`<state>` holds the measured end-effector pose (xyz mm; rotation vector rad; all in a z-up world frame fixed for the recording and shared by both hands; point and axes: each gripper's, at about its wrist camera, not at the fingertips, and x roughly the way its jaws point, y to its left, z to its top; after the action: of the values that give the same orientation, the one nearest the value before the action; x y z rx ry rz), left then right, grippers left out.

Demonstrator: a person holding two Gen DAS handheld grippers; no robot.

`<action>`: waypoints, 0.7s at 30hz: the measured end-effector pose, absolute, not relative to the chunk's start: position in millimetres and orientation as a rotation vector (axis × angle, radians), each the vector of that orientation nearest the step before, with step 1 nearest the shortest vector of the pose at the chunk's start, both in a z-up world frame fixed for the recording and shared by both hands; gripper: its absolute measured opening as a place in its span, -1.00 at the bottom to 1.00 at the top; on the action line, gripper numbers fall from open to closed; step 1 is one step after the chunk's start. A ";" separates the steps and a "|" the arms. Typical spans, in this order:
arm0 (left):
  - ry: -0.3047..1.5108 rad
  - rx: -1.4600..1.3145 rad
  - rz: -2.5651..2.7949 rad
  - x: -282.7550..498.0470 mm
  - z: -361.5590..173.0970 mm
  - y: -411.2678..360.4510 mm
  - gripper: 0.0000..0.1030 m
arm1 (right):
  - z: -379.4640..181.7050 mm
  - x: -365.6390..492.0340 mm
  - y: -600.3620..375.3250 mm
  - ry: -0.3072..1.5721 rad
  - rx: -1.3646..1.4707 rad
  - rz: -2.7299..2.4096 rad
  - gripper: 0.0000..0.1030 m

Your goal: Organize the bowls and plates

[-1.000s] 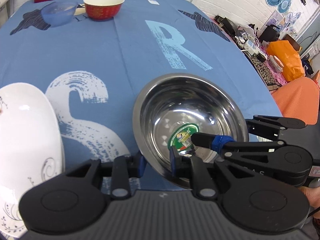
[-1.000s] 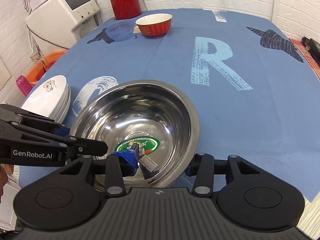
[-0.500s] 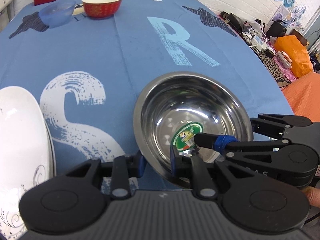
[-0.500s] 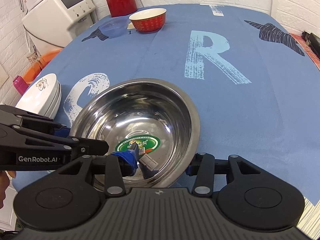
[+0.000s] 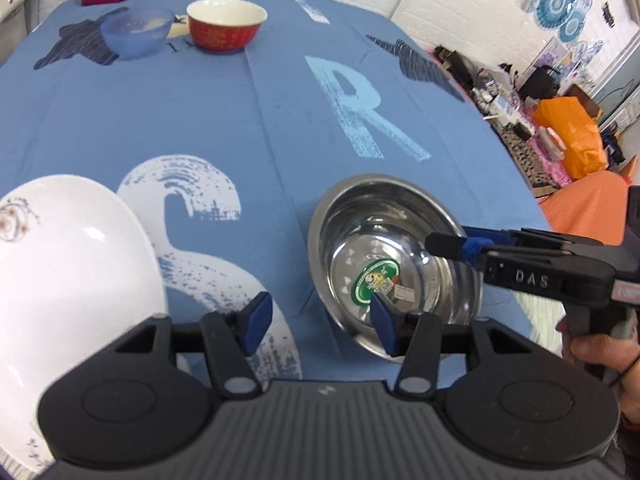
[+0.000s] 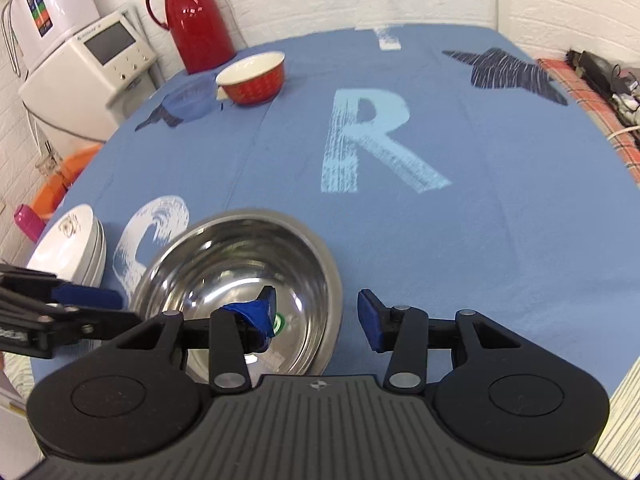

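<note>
Stainless steel bowl (image 5: 394, 256) resting lower right of frame on blue tablecloth (image 5: 200, 120); left gripper (image 5: 320, 322) and right gripper (image 6: 316, 314) both spread, straddling rim. Best withdrawn straight back, without nudging rim.

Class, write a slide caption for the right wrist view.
Open right gripper straddles the steel bowl's rim on the blue tablecloth.

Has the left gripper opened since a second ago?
Yes. The left gripper then straddled the steel bowl's near rim closely; now its left finger stands well clear over the tablecloth's white S, jaws wide.
</note>
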<state>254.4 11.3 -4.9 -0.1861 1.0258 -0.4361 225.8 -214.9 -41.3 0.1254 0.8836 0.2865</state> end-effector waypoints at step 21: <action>0.924 -0.556 -0.215 417.4 40.6 117.6 0.05 | 21.7 410.0 -150.2 0.919 0.152 0.313 -0.37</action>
<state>417.4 117.6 40.6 -0.5564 0.9244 -0.2145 410.0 -150.2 21.7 0.1524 0.9189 0.3134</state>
